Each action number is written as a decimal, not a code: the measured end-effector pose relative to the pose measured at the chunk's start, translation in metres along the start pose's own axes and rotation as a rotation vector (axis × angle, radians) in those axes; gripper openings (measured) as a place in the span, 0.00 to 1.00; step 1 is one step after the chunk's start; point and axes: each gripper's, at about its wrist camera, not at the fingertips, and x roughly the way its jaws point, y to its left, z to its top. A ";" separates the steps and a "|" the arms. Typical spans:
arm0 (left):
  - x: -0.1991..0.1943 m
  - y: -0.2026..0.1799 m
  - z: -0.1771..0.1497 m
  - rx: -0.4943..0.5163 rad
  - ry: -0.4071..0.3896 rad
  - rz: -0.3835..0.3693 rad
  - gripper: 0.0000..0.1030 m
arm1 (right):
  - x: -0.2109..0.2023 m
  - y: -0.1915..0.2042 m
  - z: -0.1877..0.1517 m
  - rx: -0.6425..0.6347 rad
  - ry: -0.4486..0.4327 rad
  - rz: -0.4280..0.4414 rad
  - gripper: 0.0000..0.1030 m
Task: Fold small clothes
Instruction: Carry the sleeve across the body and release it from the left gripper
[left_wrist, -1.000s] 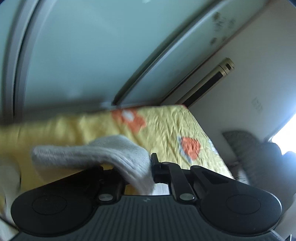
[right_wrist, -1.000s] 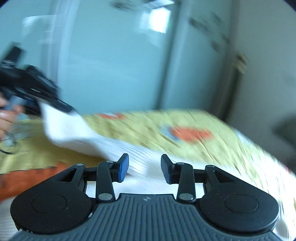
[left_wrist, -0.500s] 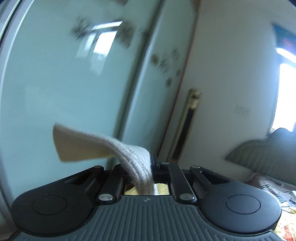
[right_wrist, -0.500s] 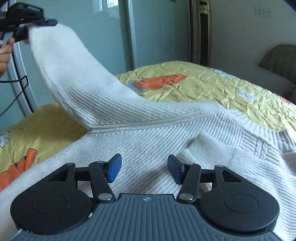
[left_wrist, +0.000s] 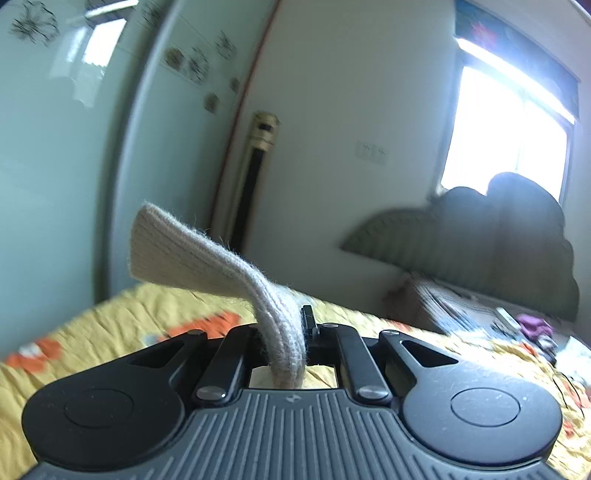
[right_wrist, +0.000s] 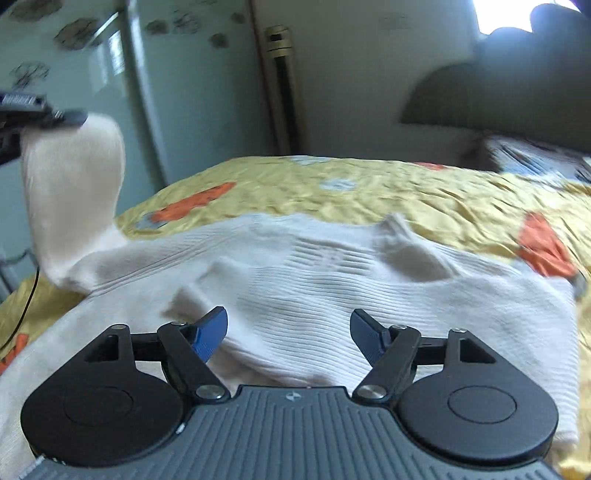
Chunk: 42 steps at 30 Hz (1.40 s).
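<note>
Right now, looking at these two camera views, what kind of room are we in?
Most likely a bedroom. A white knit sweater lies on a bed with a yellow quilt, a padded headboard stands against the wall, and glossy sliding wardrobe doors sit beside it.

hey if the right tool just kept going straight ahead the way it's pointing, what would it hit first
Most likely the white sweater spread on the yellow bedspread. The right tool is open and empty, aimed low across the knit, which fills the space just past its fingertips. Exact depth is hard to judge through the fisheye.
</note>
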 end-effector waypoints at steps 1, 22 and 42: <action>0.004 -0.008 -0.005 0.003 0.013 -0.009 0.08 | 0.001 -0.011 -0.004 0.040 -0.009 -0.011 0.75; 0.059 -0.156 -0.129 0.128 0.358 -0.212 0.08 | -0.009 -0.121 -0.036 0.622 -0.214 0.241 0.75; 0.001 -0.099 -0.123 0.339 0.346 -0.178 0.87 | 0.003 -0.118 -0.040 0.583 -0.171 0.243 0.80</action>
